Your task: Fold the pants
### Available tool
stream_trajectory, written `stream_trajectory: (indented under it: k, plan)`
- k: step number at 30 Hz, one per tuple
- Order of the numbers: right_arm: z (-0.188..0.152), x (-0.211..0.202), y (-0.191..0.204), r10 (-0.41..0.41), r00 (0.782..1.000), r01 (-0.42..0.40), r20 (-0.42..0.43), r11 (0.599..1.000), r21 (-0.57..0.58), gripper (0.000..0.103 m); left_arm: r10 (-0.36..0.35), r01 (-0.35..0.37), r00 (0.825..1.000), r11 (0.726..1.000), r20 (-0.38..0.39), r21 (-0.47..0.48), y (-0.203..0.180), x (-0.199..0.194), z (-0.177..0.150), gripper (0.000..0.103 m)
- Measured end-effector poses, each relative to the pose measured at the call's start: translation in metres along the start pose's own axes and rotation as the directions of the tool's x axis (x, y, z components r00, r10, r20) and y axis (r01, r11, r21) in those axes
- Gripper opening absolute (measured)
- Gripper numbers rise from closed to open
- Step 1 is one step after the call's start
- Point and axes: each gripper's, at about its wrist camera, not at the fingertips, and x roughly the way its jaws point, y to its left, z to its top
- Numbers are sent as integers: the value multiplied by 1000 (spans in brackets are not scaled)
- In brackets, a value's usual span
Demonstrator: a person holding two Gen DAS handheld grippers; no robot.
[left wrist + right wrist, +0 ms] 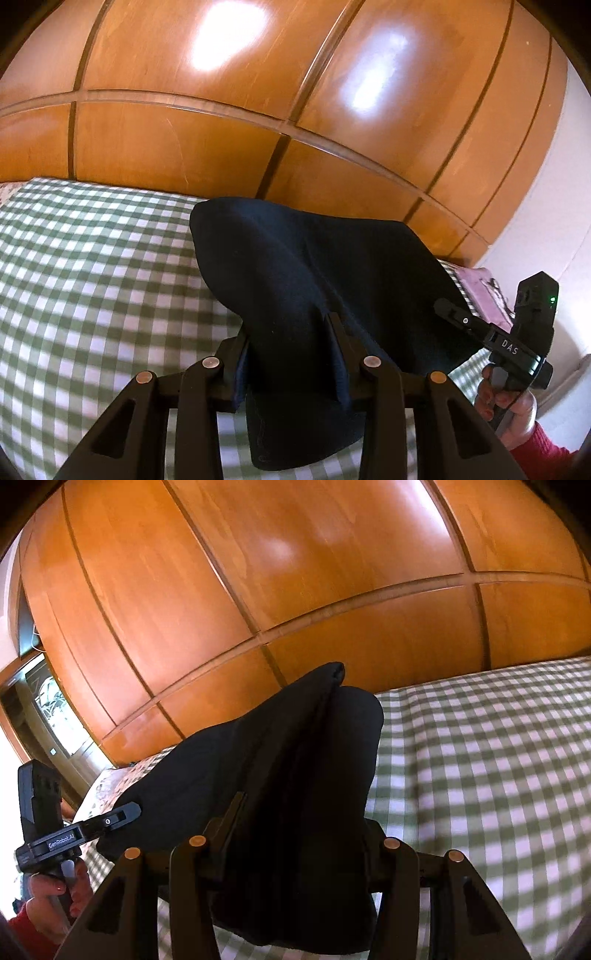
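Note:
The dark navy pants (pixel 314 273) hang lifted above a green-and-white checked bed (pixel 92 277). My left gripper (pixel 291 332) is shut on one part of the pants, with cloth draped over and between its fingers. My right gripper (pixel 295 812) is shut on another part of the pants (pixel 288 760), its fingertips mostly hidden under the cloth. The right gripper also shows in the left wrist view (pixel 450 314) at the right, held by a hand. The left gripper shows in the right wrist view (pixel 129 812) at the left.
A tall orange-brown wooden wardrobe (pixel 258 110) stands close behind the bed. A pink patterned cloth (pixel 484 284) lies at the bed's far corner. A white wall (pixel 565 184) is at the right. A glazed door (pixel 55 709) is at the left in the right wrist view.

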Motion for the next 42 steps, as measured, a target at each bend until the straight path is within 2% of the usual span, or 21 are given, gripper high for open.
stream_trajectory:
  k: [9,17,20,22,24,26,29,36,39,42]
  plan:
    - [22,37,-25,-10,1000,9,26,999,34,50,19,-19,1000,999,16,30,13,44,27,37]
    - [7,60,-64,-14,1000,14,0,987,163,52,57,-57,998,995,9,86,22,61,9,40]
    - [6,62,-63,-31,999,33,-15,987,154,55,52,-53,998,997,20,50,32,64,4,50]
    - [6,64,-63,-43,999,46,-25,987,152,57,82,-83,996,996,35,26,37,66,1,65]
    - [4,64,-65,-50,998,55,-30,985,163,62,106,-107,993,994,46,21,36,64,-1,68]
    - [5,63,-66,-80,996,86,-40,981,172,72,135,-136,990,991,52,14,32,60,-2,68]
    - [5,56,-58,-137,989,144,-56,978,150,76,196,-198,979,980,61,26,22,52,-7,68]
    - [-12,16,-31,-219,975,223,-43,966,129,80,237,-242,969,965,64,102,-4,24,-34,68]
    - [-26,6,-19,-246,968,250,-52,962,113,87,260,-261,965,962,29,84,-8,20,-49,68]
    - [-40,-1,-9,-248,966,255,-74,962,101,87,319,-316,947,947,-38,58,-9,21,-69,68]
